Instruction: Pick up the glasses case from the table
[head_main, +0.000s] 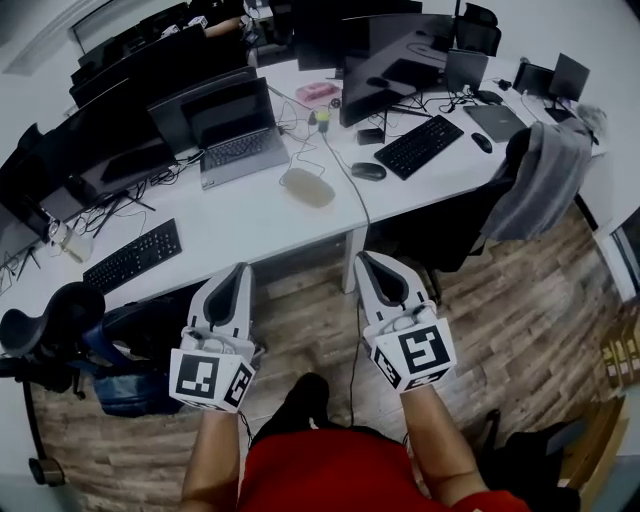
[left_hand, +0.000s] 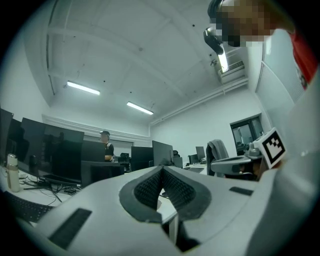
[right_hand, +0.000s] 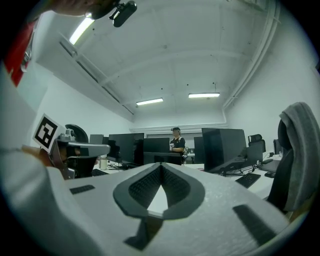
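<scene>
The glasses case (head_main: 308, 187) is a beige oval pouch lying on the white desk (head_main: 250, 225), between the laptop and the black mouse. Both grippers hover over the wooden floor in front of the desk's near edge, pointing level toward it and well short of the case. My left gripper (head_main: 238, 270) is shut and empty, its tips meeting in the left gripper view (left_hand: 161, 170). My right gripper (head_main: 368, 258) is also shut with nothing in it, as the right gripper view shows (right_hand: 161, 166). The case lies beyond both tips, roughly midway between them.
An open laptop (head_main: 235, 130), two black keyboards (head_main: 132, 256) (head_main: 418, 146), a mouse (head_main: 368, 171) and tangled cables crowd the desk. Monitors line its back. A chair draped with a grey garment (head_main: 545, 180) stands at right, a black chair (head_main: 45, 320) at left. A person (right_hand: 176, 140) stands far off.
</scene>
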